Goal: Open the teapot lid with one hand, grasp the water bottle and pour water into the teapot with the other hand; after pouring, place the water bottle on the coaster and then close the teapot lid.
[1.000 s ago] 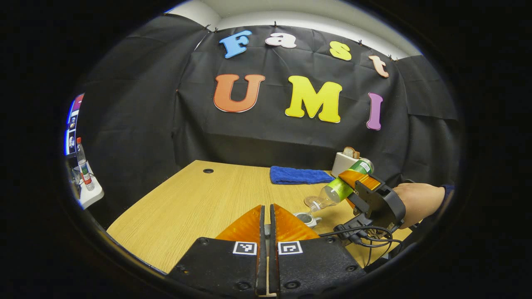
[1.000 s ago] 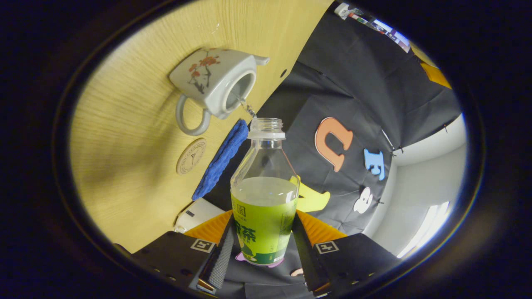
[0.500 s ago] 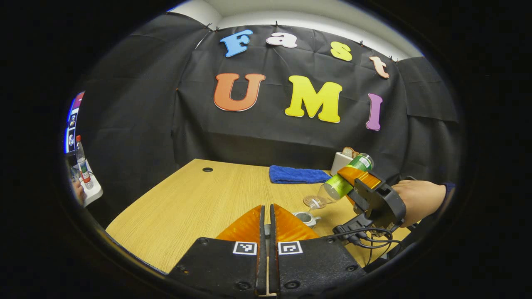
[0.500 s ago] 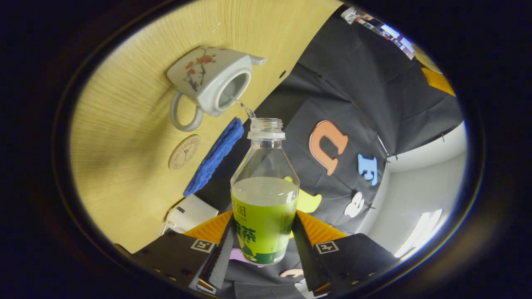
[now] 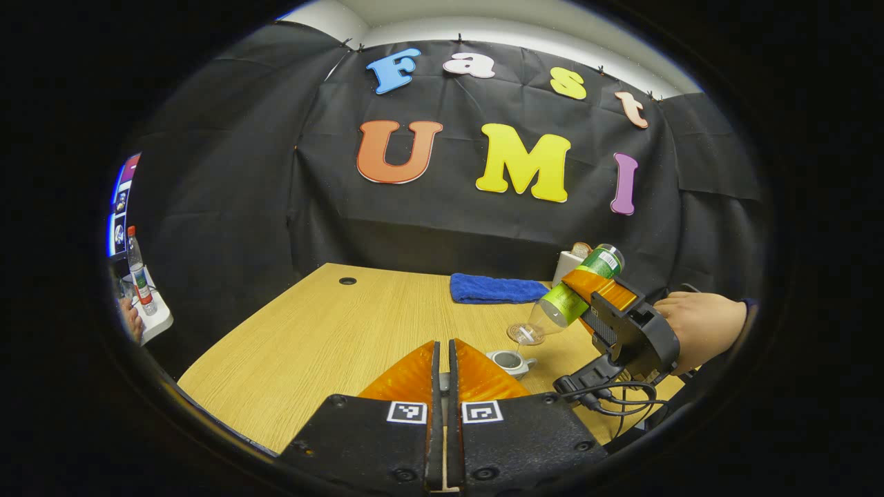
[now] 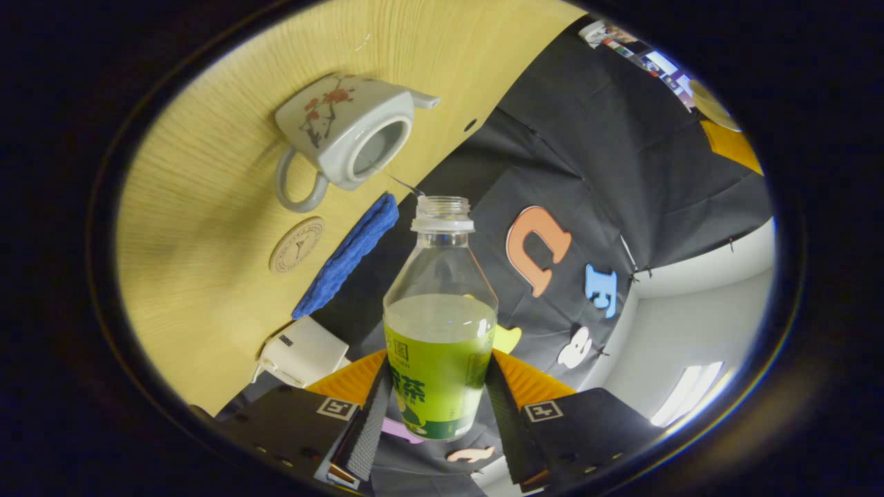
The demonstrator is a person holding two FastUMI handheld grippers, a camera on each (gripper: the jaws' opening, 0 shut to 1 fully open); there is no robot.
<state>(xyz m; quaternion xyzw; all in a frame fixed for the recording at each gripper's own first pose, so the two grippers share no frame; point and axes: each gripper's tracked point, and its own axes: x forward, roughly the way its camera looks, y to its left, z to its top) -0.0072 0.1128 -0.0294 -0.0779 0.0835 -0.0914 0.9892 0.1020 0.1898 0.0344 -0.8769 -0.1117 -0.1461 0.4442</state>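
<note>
The green-labelled water bottle [image 6: 440, 276] is uncapped and tilted mouth-down, with my right gripper [image 6: 438, 362] shut on its label. A thin stream runs from its mouth toward the open top of the white flowered teapot [image 6: 345, 131], which stands lidless on the wooden table [image 6: 207, 207]. A round coaster [image 6: 297, 245] lies just beside the teapot's handle. In the left gripper view the bottle [image 5: 545, 317] hangs above the teapot [image 5: 510, 360], held by the right gripper [image 5: 579, 304] and a hand [image 5: 697, 328]. My left gripper [image 5: 444, 359] is shut, with a small grey bit of the lid pinched between its fingers.
A folded blue towel [image 5: 494, 288] lies at the table's far edge, and a white box [image 5: 570, 262] stands right of it. A cable [image 5: 608, 393] trails from the right gripper. The table has a small hole [image 5: 347, 281] at the back left. A side shelf with a bottle [image 5: 138, 276] is far left.
The bottle has risen and tipped back slightly, and the stream into the teapot has thinned. The left gripper has stayed in place.
</note>
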